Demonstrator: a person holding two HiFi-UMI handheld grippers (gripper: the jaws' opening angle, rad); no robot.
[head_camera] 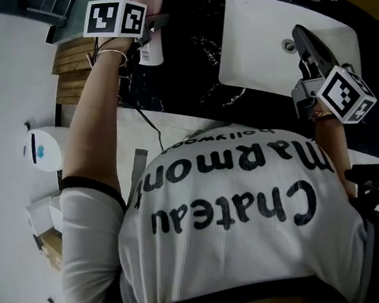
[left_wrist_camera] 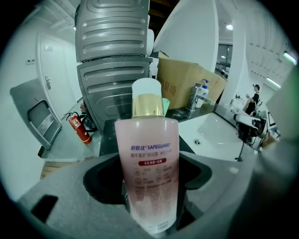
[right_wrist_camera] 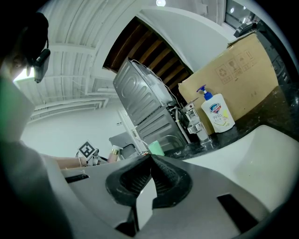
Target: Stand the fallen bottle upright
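Pink bottle (left_wrist_camera: 148, 172) with a gold collar and a white cap sits in the grasp of the left tool (left_wrist_camera: 150, 198). Both jaws press against its lower body, and the cap points away from the camera. In the head view this bottle shows at the upper left of the frame, over the edge of the black marbled desk (head_camera: 195, 73). Whether its base touches the desk cannot be told. The right tool (right_wrist_camera: 150, 161) hangs at the right of the head view over the white sink (head_camera: 259, 46), its jaws pressed together with nothing between them. Its own view shows a faucet (right_wrist_camera: 196, 123), a pump bottle (right_wrist_camera: 217, 114) and a cardboard box (right_wrist_camera: 233, 74) at the upper right.
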